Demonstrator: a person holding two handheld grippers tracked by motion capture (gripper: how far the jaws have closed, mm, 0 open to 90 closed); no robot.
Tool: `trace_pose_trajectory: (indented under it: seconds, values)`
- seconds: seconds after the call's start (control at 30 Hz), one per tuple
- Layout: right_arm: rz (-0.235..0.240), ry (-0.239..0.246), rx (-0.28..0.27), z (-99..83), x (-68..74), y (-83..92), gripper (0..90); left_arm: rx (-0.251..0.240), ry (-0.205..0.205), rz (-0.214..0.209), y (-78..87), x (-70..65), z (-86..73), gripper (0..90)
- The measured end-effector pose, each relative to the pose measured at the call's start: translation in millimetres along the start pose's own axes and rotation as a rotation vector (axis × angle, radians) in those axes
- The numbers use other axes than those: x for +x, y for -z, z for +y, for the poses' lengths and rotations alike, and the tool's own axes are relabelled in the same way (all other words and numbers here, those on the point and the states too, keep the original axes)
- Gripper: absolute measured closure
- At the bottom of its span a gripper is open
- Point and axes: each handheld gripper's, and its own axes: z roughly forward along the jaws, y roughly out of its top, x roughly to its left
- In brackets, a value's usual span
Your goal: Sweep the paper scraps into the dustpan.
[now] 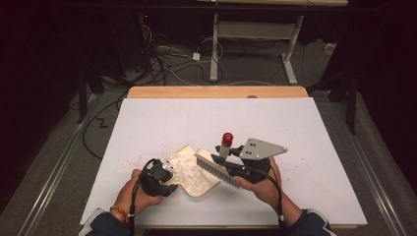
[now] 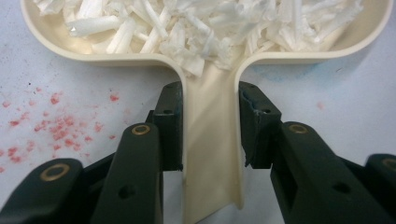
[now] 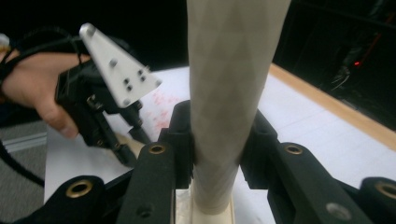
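At lower centre, the left tool (image 1: 158, 178) is clamping the cream dustpan (image 1: 193, 172) by its handle. The right tool (image 1: 235, 164) is gripping a brush (image 1: 216, 167) over the shredded paper (image 2: 196, 23). Red specks (image 2: 56, 123) are dotting the white counter (image 1: 206, 118) at left.

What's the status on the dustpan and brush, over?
Left gripper shut on dustpan handle. Right gripper shut on brush handle. White shreds in pan. Nothing blocking.
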Motion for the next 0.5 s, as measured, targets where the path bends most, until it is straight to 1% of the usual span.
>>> trace_pose_trajectory:
  seconds: [0.03, 0.07, 0.1, 0.13, 0.2, 0.27, 0.3, 0.33, 0.4, 0.43, 0.47, 0.5]
  values:
    - [0.0, 0.0, 0.0, 0.0, 0.0, 0.0, 70.4, 0.001, 0.0, 0.0, 0.0, 0.0, 0.0, 63.4]
    - [-0.036, -0.01, 0.002, -0.3, -7.9, 7.7, 70.4, 0.003, -0.002, -0.001, 0.1, 0.2, 0.3, 63.4]
    - [-0.054, -0.02, 0.001, -1.4, -12.1, 10.8, 70.4, 0.003, -0.002, -0.001, 0.1, 0.2, 0.3, 63.4]
    - [-0.064, -0.03, 0.012, -2.8, -16.9, 13.0, 70.4, 0.004, -0.002, -0.001, 0.1, 0.2, 0.4, 63.4]
    - [-0.105, -0.041, 0.023, -7.8, -25.3, 15.2, 70.3, 0.005, -0.002, -0.001, 0.0, 0.2, 0.6, 63.4]
    - [-0.119, -0.054, 0.048, -13.3, -31.0, 14.0, 70.4, 0.006, -0.002, 0.0, 0.0, 0.1, 0.8, 63.4]
    - [-0.13, -0.061, 0.052, -16.0, -33.1, 12.9, 70.4, 0.006, -0.002, 0.0, 0.0, 0.1, 0.9, 63.4]
    - [-0.145, -0.061, 0.058, -18.1, -33.9, 11.5, 70.4, 0.007, -0.001, -0.001, 0.0, 0.2, 1.0, 63.4]
    - [-0.187, -0.028, 0.087, -20.0, -31.7, 5.3, 70.4, 0.008, 0.0, -0.004, 0.4, 0.5, 0.9, 63.5]
    - [-0.187, -0.028, 0.087, -20.0, -31.7, 5.3, 70.4, 0.008, 0.0, -0.004, 0.4, 0.5, 0.9, 63.5]
    - [-0.196, -0.016, 0.097, -21.0, -29.7, 1.7, 70.4, 0.013, 0.001, -0.008, 0.9, 0.8, 0.7, 63.5]
    - [-0.188, -0.012, 0.107, -22.1, -27.6, -2.1, 70.4, 0.018, 0.0, -0.01, 1.7, 1.0, 0.2, 63.5]
